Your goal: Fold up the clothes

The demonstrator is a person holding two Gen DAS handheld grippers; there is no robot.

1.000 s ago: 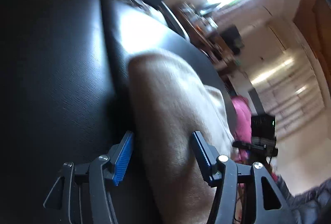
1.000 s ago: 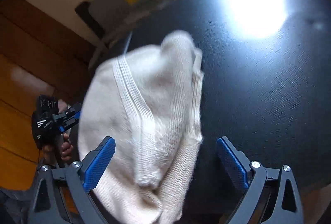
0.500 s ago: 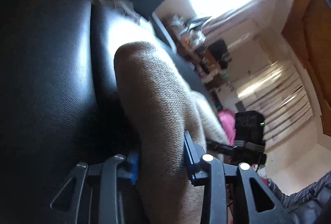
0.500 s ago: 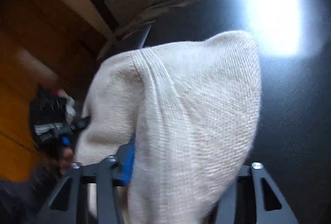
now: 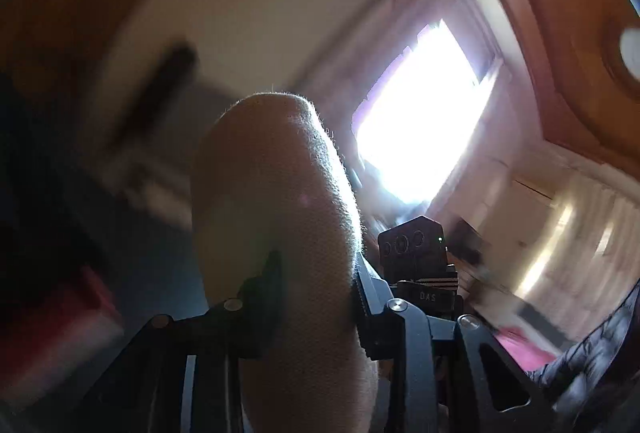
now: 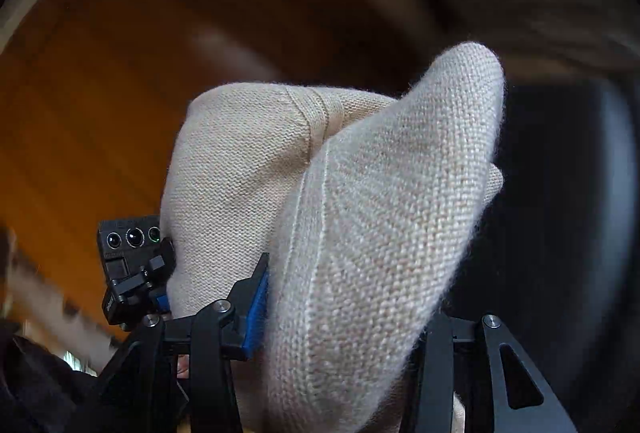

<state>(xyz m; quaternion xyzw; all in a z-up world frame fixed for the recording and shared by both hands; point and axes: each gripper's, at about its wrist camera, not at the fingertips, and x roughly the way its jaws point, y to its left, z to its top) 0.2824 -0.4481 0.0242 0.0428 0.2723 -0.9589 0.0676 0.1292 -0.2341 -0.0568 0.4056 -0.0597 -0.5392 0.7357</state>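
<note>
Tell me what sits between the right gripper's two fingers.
A bunched fold of the cream knitted garment fills the gap between the right gripper's fingers, as the right wrist view shows; nothing else lies there.

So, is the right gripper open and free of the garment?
No, the right gripper is shut on the cream knit garment, its jaws pinching a fold.
</note>
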